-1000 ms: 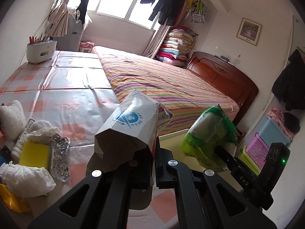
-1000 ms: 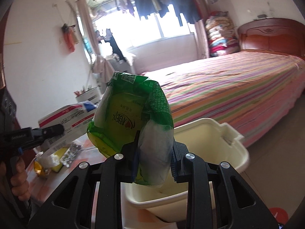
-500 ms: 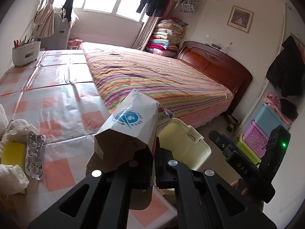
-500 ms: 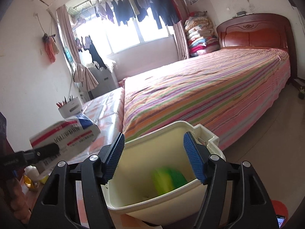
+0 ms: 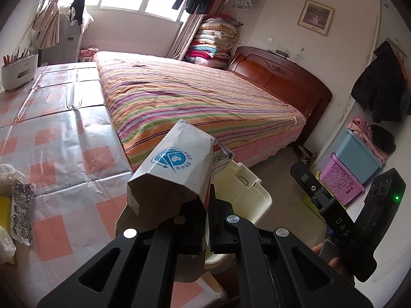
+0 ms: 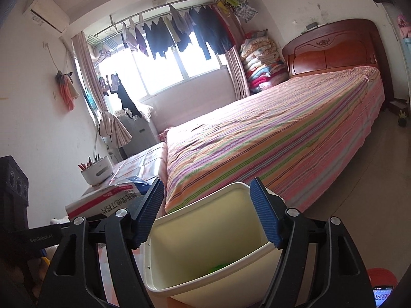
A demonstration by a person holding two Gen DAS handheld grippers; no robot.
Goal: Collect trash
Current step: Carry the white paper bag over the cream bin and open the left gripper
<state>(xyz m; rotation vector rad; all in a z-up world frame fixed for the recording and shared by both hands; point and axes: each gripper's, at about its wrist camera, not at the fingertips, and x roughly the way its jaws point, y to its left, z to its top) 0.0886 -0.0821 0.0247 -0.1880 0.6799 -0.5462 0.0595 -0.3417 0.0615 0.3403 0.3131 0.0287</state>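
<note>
daylight from the window falls across a striped bed (image 5: 200, 102) and a checked tablecloth (image 5: 59, 138) beside it. the left gripper (image 5: 208, 220) is clamped on a flattened paper carton (image 5: 177, 169), held near the rim of the cream bin (image 6: 205, 251) at the table's edge. the right gripper (image 6: 208, 213) has just been opening; its jaws stand apart over the bin with nothing between them, and a green wrapper (image 6: 218, 267) lies at the bottom. the carton's drop looks next: carry it over the mouth, then release.
</note>
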